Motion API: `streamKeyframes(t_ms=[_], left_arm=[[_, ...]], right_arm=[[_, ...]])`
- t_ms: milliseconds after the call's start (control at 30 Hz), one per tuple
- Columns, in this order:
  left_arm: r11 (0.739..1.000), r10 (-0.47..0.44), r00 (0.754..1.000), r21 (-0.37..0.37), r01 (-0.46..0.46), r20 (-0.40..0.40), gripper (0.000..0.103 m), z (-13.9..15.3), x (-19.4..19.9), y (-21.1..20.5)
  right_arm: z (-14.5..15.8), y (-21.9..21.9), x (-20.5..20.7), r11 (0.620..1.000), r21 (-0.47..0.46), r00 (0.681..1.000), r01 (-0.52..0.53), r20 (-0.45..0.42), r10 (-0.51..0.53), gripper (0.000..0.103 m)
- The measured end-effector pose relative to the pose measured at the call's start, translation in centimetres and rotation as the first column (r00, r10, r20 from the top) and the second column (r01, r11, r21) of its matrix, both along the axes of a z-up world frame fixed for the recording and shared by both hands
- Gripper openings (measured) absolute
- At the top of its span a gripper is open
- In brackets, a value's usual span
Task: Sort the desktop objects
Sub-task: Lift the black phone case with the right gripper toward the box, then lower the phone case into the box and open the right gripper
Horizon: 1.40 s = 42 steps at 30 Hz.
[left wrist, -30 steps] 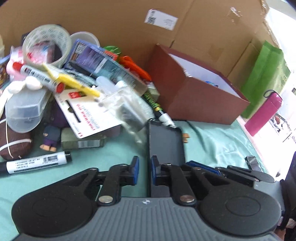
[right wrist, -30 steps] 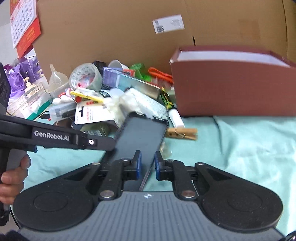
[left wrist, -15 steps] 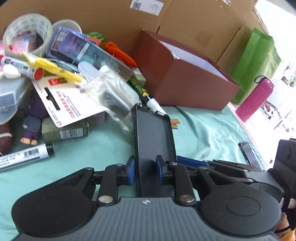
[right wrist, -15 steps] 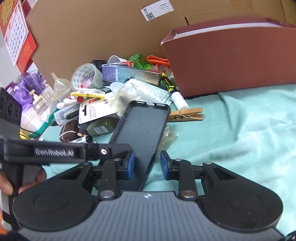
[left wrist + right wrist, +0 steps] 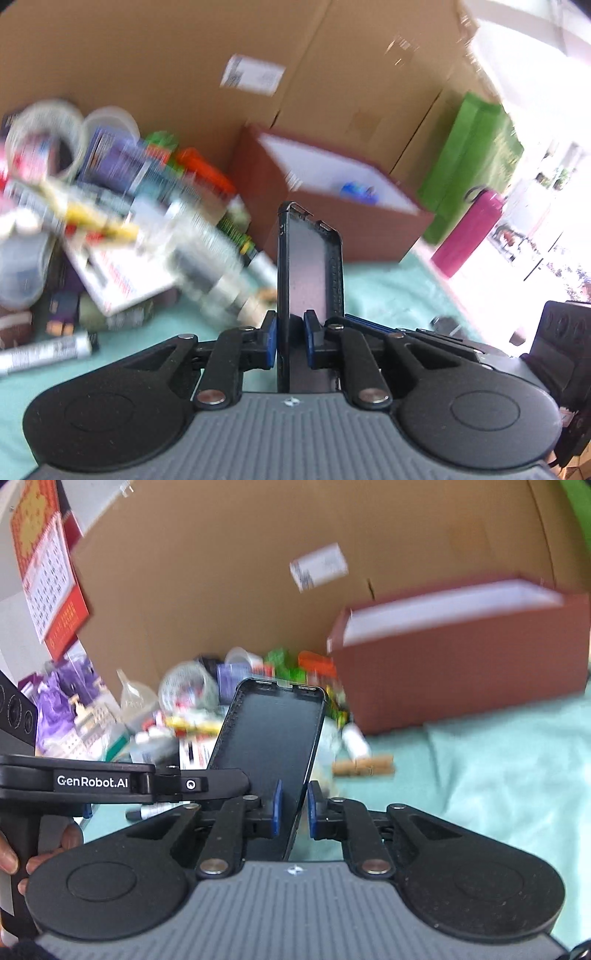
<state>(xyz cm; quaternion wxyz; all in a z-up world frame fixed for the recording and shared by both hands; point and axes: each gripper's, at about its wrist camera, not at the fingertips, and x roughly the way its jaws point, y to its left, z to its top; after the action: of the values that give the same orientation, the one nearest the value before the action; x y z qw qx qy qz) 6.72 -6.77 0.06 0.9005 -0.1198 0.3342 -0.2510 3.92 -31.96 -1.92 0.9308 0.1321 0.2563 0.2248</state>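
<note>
A black phone case [image 5: 309, 258] stands lifted off the teal cloth, held by both grippers at its near end. My left gripper [image 5: 290, 341] is shut on its lower edges. My right gripper [image 5: 293, 809] is also closed around the same case [image 5: 271, 734], the case tilted between its blue pads. The left gripper's arm [image 5: 122, 781] crosses the right wrist view from the left. A dark red open box [image 5: 332, 199] with a white inside stands behind the case; it also shows in the right wrist view [image 5: 461, 668].
A blurred pile of clutter [image 5: 110, 206] lies left: tape roll, markers, packets. A wooden clothespin [image 5: 364, 766] lies on the teal cloth [image 5: 498, 768]. A cardboard wall [image 5: 166, 55] closes the back. A green bag [image 5: 469, 162] and pink bottle [image 5: 469, 236] stand right.
The phone case went from lying flat on the cloth to being raised and tilted up in both grippers. Both views swung upward and blurred with the motion.
</note>
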Motion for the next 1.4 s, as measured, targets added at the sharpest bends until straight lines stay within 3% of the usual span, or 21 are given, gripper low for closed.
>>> streamKeyframes(t_ms=[133,300,567,767,967,1400], left_arm=[[0.998,-0.019,0.998,-0.058,0.022,0.052,0.014,2.8,1.6,-1.1],[0.995,-0.042,0.988,-0.079,0.054,0.151,0.014,5.8,4.3,-3.8],[0.989,-0.061,0.984,-0.124,0.083,0.169,0.014,7.9,10.7,-7.8],[0.991,-0.069,0.987,-0.107,0.084,0.143,0.014,6.8,15.4,-11.3],[0.992,-0.083,0.994,-0.089,0.089,0.07,0.014,4.1,19.3,-14.0],[0.994,-0.107,0.992,0.009,0.108,-0.064,0.013,-0.1,22.2,-16.4]], right_arm=[[3.1,-1.4,1.0,0.999,-0.019,0.995,0.041,0.095,-0.039,0.012],[6.5,-3.3,3.6,0.993,-0.047,0.977,0.11,0.187,-0.099,0.012],[9.0,-7.4,10.2,0.983,-0.039,0.964,0.18,0.203,-0.169,0.012],[8.0,-9.6,15.4,0.972,-0.079,0.965,0.22,0.16,-0.206,0.012],[5.5,-12.1,19.6,0.968,-0.095,0.972,0.23,0.069,-0.224,0.012],[1.1,-13.2,22.7,0.97,-0.14,0.975,0.199,-0.07,-0.211,0.012]])
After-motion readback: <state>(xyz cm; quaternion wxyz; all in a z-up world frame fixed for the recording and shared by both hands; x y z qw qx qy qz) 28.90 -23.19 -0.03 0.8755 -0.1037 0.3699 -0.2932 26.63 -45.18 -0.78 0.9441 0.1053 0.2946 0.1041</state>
